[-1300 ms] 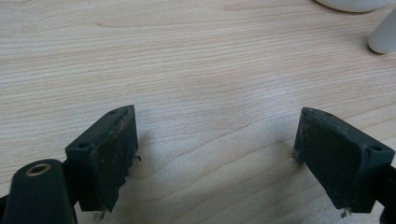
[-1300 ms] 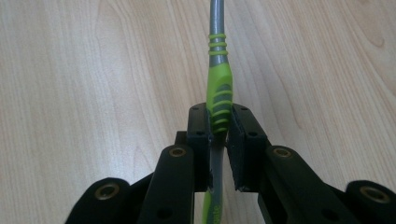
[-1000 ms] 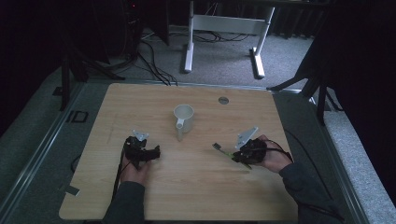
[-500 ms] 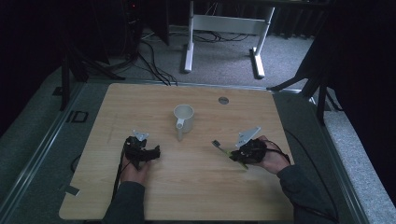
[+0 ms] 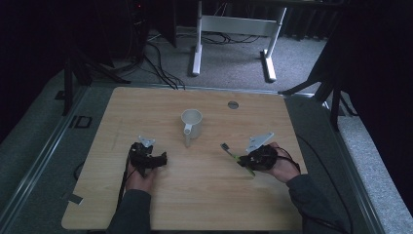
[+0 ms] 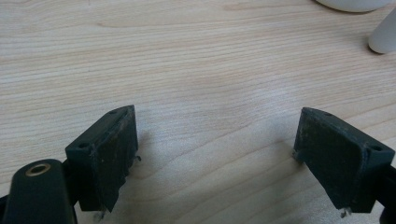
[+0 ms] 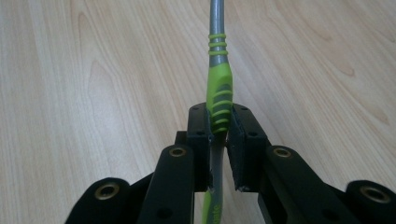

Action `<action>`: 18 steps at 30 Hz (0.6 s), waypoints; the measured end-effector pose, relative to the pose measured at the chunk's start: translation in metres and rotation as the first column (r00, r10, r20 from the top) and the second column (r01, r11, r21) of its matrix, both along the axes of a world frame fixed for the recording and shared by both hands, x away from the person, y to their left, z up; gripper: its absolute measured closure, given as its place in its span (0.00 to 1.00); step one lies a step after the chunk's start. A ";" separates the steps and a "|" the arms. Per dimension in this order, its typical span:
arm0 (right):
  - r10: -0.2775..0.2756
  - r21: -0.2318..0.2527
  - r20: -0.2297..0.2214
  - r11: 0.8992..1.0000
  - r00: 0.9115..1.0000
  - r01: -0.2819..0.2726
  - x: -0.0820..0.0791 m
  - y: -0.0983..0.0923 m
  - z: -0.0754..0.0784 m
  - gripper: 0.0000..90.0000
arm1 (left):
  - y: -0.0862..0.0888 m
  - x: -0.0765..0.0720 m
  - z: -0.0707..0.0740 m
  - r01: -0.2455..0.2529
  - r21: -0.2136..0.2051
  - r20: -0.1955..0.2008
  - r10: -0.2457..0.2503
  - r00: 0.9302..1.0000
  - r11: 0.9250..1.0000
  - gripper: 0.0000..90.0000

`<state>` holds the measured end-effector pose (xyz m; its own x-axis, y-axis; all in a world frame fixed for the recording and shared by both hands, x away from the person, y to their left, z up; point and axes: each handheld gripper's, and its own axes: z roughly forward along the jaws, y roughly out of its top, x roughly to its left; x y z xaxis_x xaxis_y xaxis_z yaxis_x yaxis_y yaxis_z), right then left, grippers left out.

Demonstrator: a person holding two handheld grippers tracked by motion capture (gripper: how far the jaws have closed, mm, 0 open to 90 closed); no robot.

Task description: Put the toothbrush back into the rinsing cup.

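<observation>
Right tongs [image 7: 219, 133] clamped on the green toothbrush [image 7: 218, 93], holding it low over the tabletop [image 5: 204, 195] with the head aimed toward the white mug [image 5: 191, 122], likely its destination, while the left tongs [image 6: 215, 154] rest spread and empty.
</observation>
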<state>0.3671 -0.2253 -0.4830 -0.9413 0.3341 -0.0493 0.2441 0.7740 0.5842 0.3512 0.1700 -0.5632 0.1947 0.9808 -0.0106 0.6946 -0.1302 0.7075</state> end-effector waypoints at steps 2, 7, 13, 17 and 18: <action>-0.007 0.006 0.002 1.000 1.000 0.007 0.000 0.001 0.000 0.88 | 0.000 0.000 0.000 0.000 0.000 0.000 0.000 1.000 1.000 0.16; -0.015 0.018 0.014 1.000 1.000 0.015 0.001 0.001 0.001 0.88 | 0.000 0.000 0.000 0.000 0.000 0.000 0.000 1.000 1.000 0.16; -0.033 0.031 0.022 0.999 0.999 0.033 0.003 0.002 0.001 0.88 | 0.000 0.000 0.000 0.004 0.003 -0.002 -0.004 1.000 1.000 0.16; -0.044 0.047 0.026 0.998 0.999 0.043 0.004 0.003 0.001 0.88 | 0.000 0.000 0.000 0.004 0.003 -0.002 -0.004 1.000 1.000 0.16; -0.046 0.050 0.027 0.998 0.999 0.044 0.005 0.003 0.001 0.88 | 0.000 0.000 0.000 0.004 0.003 -0.002 -0.004 1.000 1.000 0.16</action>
